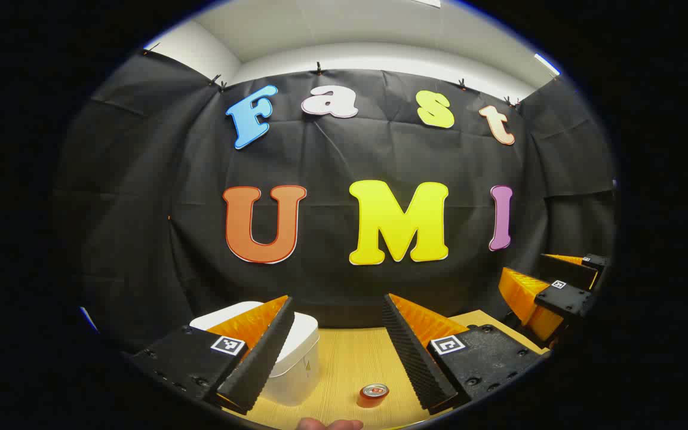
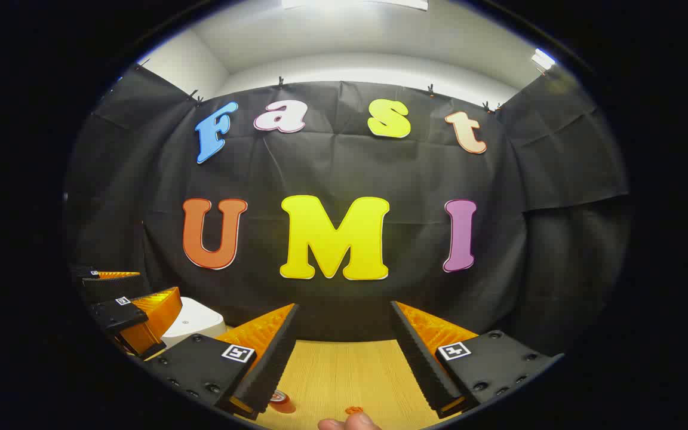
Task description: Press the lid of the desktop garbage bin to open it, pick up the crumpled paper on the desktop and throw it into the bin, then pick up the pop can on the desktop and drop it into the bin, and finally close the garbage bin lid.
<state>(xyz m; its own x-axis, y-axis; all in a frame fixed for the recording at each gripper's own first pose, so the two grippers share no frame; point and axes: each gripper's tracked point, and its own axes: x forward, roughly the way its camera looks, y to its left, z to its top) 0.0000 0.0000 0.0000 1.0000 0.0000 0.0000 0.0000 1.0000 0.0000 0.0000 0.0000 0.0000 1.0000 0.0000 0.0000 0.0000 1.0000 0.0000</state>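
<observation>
Left tool [image 1: 339,352]: wide open, nothing between the fingers, held above the wooden worktop [image 1: 344,364] and aimed at the booth wall. White desktop garbage bin [image 1: 299,352] just behind and partly hidden by that tool's left finger, lid down. Pop can [image 1: 373,395] upright on the worktop, low in the gap between the fingers, nearer the right one, well apart from the bin. Fingertips of a hand [image 1: 329,424] visible at the bottom edge of the left gripper view. Right tool [image 1: 550,298] seen at far right in the same view, above the worktop edge, empty; gap between its fingers hard to judge from there.

Right gripper view: right tool [image 2: 344,358] also wide open, empty, over bare worktop [image 2: 350,373]. Pop can [image 2: 281,401] partly hidden at the tip of its left finger, only rim and part of the side visible. Small orange item [image 2: 354,410] on the worktop near the bottom edge, too small to identify. Left tool [image 2: 126,310] at far left, with the bin [image 2: 194,322] just beside and behind it. Fingertips [image 2: 350,423] at bottom edge here too.

Crumpled paper: cannot locate.
</observation>
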